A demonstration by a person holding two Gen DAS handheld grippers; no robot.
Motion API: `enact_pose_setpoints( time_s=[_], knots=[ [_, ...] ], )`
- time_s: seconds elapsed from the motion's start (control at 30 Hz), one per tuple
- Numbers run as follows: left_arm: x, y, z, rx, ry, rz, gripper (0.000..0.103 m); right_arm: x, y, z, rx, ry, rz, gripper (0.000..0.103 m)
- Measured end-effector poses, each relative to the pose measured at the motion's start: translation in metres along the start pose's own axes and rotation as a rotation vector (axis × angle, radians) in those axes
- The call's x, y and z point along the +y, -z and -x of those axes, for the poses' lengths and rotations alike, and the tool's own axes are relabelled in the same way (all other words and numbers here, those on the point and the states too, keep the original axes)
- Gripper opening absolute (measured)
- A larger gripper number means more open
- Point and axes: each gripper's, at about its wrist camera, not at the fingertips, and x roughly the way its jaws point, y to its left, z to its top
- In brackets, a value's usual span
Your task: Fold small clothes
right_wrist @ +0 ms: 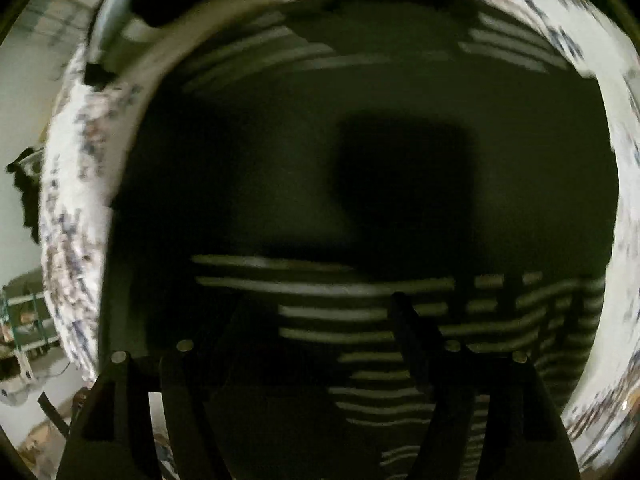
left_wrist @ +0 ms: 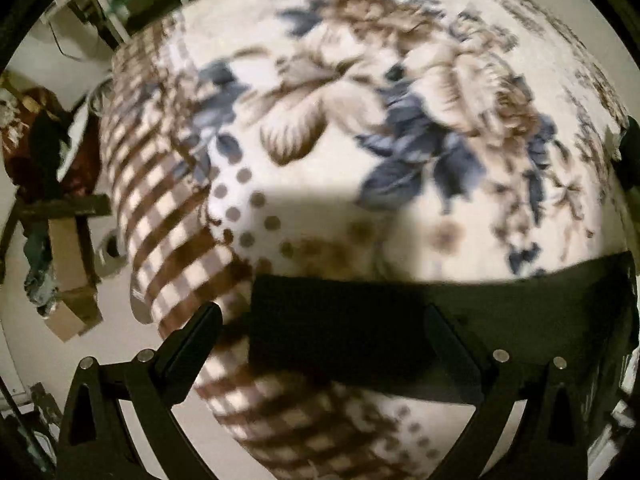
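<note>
Though blurred, dark garment (right_wrist: 280,152) fills view, right gripper (right_wrist: 316,320) fingers indistinct

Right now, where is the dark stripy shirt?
The dark striped shirt lies on the flowery blanket, filling the right wrist view; in the left wrist view it sits low, between the open jaws.

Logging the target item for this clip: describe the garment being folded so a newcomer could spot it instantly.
Find the cream floral blanket. On its near edge lies the dark garment, seemingly flat. Pale horizontal stripes on dark cloth set it apart from the blanket's flowers, checks and dots.
</note>
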Motion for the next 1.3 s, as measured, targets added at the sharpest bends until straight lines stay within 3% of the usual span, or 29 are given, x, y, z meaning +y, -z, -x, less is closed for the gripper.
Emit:
enact_pose_setpoints(
  time_s=[0.03, 0.2, 0.33, 0.4, 0.47, 0.57, 0.7, 0.83, 0.87, 0.97, 1.0, 1.13, 1.3],
  knots=[
    [0.001, -0.002, -0.006, 0.005, 0.032, -0.014, 0.101, -0.006, 0.002, -0.004, 0.009, 0.008, -0.014, 0.073],
    [-0.012, -0.005, -0.039, 0.051, 0.023, -0.128, 0.096, -0.004, 0.010, -0.020, 0.034, 0.023, -0.013, 0.073],
    [0.000, -0.018, -0.017, -0.051, -0.040, -0.046, 0.096, 0.011, 0.012, -0.014, 0.021, 0.011, 0.019, 0.073],
    [0.021, -0.014, 0.000, -0.077, -0.021, 0.047, 0.096, 0.018, 0.013, -0.011, 0.015, 0.007, 0.037, 0.073],
    [0.038, 0.003, 0.011, -0.068, 0.003, 0.087, 0.096, 0.020, 0.015, -0.010, 0.023, 0.006, 0.048, 0.073],
    [0.035, 0.020, 0.001, -0.025, -0.021, 0.054, 0.096, 0.023, 0.019, -0.017, 0.042, 0.015, 0.053, 0.073],
    [0.026, 0.008, -0.039, 0.016, -0.036, 0.078, 0.096, 0.032, 0.021, -0.032, 0.056, 0.034, 0.034, 0.073],
    [0.024, -0.012, -0.048, 0.045, 0.020, 0.135, 0.096, 0.026, 0.022, -0.033, 0.062, 0.049, 0.020, 0.073],
    [0.023, -0.010, -0.044, 0.041, 0.024, 0.113, 0.091, 0.025, 0.023, -0.034, 0.065, 0.051, 0.022, 0.073],
    [0.014, 0.002, -0.027, 0.049, 0.045, 0.029, 0.013, 0.021, 0.025, -0.037, 0.083, 0.065, 0.019, 0.073],
    [0.011, 0.006, -0.019, 0.047, 0.050, 0.010, 0.006, 0.019, 0.025, -0.037, 0.087, 0.066, 0.014, 0.073],
    [0.007, -0.007, 0.025, -0.058, 0.078, 0.000, 0.005, 0.021, 0.025, -0.032, 0.075, 0.056, 0.008, 0.073],
    [0.014, -0.075, 0.056, -0.208, 0.165, 0.083, 0.005, 0.029, 0.019, -0.021, 0.048, 0.029, 0.017, 0.073]
  ],
)
